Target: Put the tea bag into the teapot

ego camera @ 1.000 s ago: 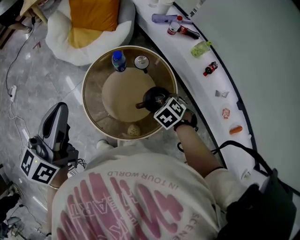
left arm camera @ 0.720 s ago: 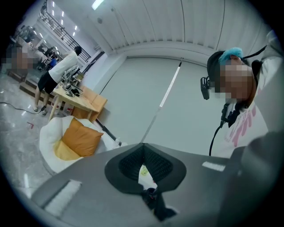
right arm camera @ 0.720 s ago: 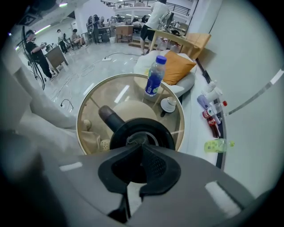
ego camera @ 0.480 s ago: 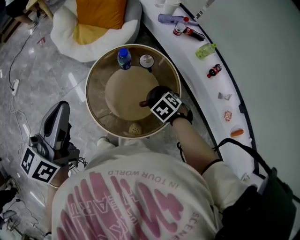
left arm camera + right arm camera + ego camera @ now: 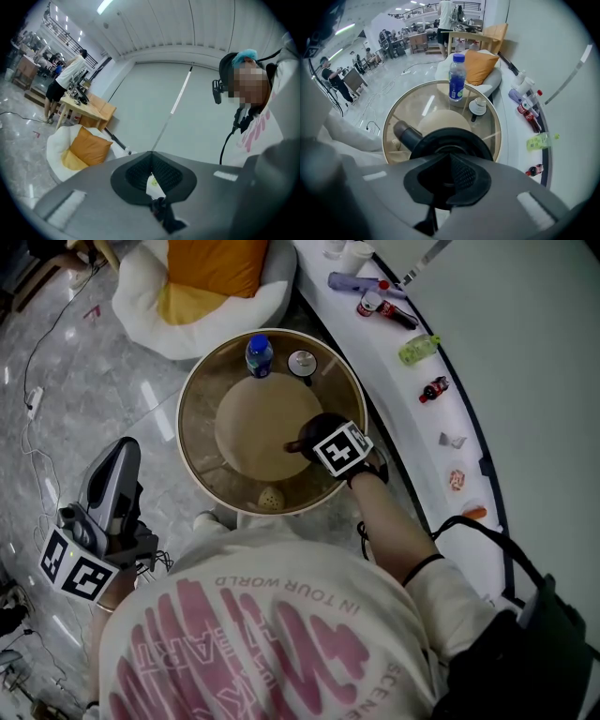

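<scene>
Plainly the drop has not begun: the tea bag (image 5: pixel 152 185) is nowhere near the teapot (image 5: pixel 315 427). My left tongs (image 5: pixel 150 160) are clenched on it, with a slip of white paper bearing a faint green mark pinched between the pads. They hang off the desk (image 5: pixel 197 456) altogether, well apart from the teapot, out at the person's left side. My right tongs (image 5: pixel 450 163) sit directly over the teapot, pads drawn together just above its round top. Whether they pinch a lid knob there I can't make out; it is dark on dark. The pot's stubby handle (image 5: pixel 407 134) juts out to the teapot's left in the right gripper view.

To do this step well, I judge the teapot's mouth has to be open and free before anything else, so the right tongs should lift away to the teapot's right. The left tongs can then cross the desk's near edge and centre over the mouth. I'd bring the bag down until its body hangs inside the rim and only then let go, since light paper can easily catch on the lip. A blue-capped bottle (image 5: pixel 259 355) and a small cup (image 5: pixel 302 362) stand beyond the teapot on the far side, off that path.
</scene>
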Available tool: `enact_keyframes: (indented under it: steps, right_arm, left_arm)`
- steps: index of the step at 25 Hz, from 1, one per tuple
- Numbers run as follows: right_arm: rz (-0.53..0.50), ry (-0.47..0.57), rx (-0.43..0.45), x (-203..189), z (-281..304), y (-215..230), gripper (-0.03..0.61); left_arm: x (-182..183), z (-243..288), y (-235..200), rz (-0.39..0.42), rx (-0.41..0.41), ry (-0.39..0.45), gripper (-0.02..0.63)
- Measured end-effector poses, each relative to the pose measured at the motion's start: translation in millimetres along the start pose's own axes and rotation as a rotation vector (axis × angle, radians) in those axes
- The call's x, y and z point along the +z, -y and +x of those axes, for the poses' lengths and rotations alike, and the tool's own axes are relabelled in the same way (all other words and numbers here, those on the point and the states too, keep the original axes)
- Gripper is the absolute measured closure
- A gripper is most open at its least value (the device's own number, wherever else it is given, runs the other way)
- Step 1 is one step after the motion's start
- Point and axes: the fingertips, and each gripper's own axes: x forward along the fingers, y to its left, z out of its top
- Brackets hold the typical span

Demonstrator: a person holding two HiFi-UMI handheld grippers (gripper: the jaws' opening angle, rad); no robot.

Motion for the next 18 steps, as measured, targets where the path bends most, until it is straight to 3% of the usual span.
enact_keyframes:
  steps: [18]
  right_arm:
    - [0.194, 0.056, 0.031, 5.4, -9.0, 8.6, 0.492]
  left_arm:
    - [2.0, 23.7, 3.9, 0.001, -0.060, -0.035, 0.600]
